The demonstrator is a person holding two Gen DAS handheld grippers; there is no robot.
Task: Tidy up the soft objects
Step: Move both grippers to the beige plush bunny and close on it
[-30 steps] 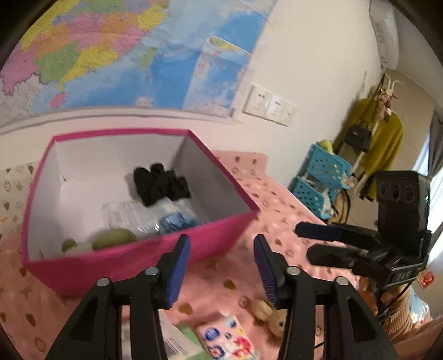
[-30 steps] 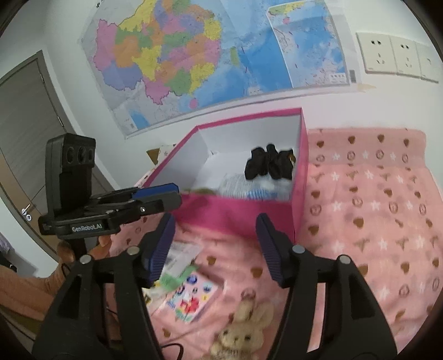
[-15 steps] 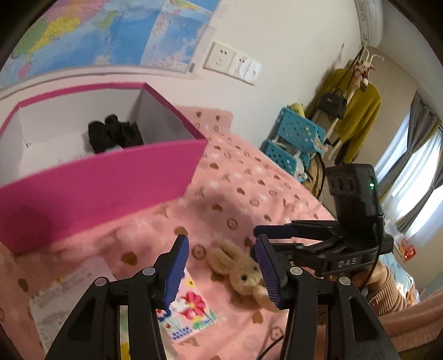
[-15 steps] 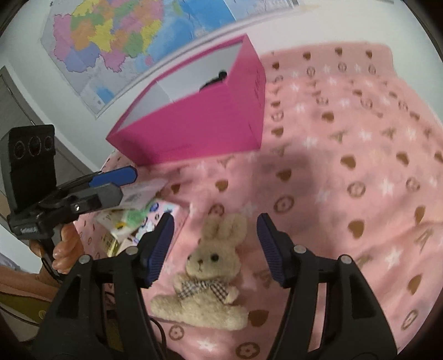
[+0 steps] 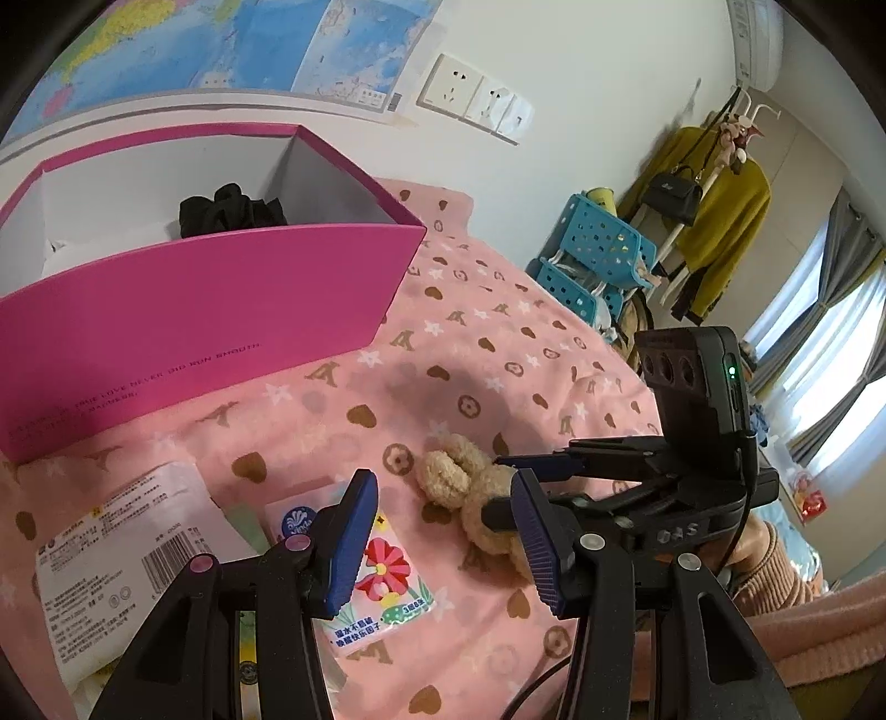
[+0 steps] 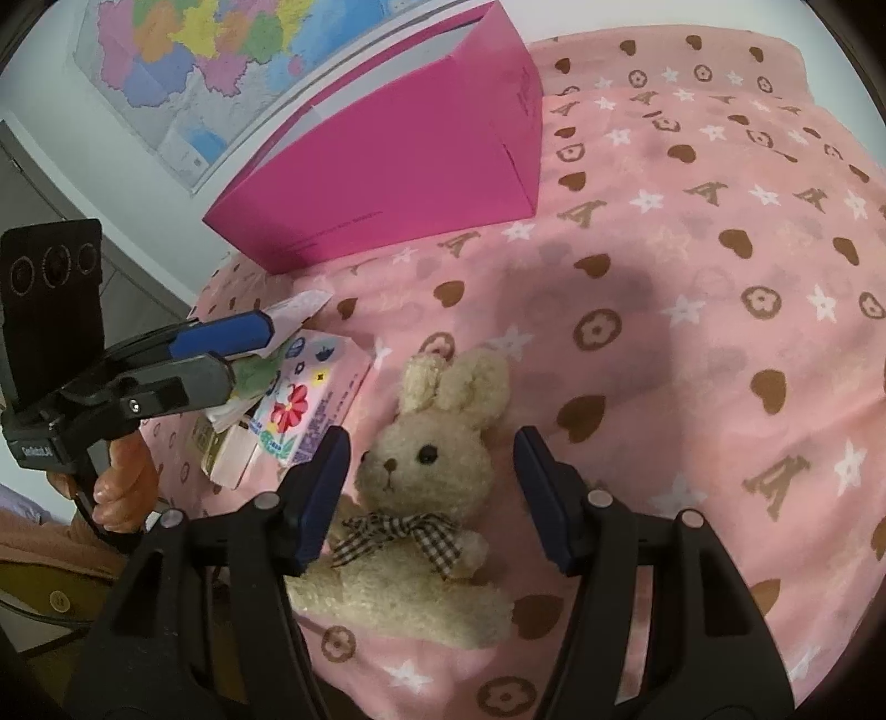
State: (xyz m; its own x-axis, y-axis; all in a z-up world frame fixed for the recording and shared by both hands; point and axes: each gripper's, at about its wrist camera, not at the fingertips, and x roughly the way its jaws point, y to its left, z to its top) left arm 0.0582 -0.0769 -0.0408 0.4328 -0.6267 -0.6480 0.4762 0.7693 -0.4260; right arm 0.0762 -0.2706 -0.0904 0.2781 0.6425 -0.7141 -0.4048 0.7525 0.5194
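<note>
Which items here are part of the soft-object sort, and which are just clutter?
Job:
- plush bunny, between the open jaws of the right gripper
- tissue pack, below the open left gripper
- white soft pack
- pink box, black fabric item inside

Lying about:
- wall map
- blue baskets
- yellow garment

You see a bright, evenly lit room; daylight glows from the curtained window at right. A soft shadow darkens the pink bedspread. Both views are sharp, with fisheye bending and black corners at the edges.
</note>
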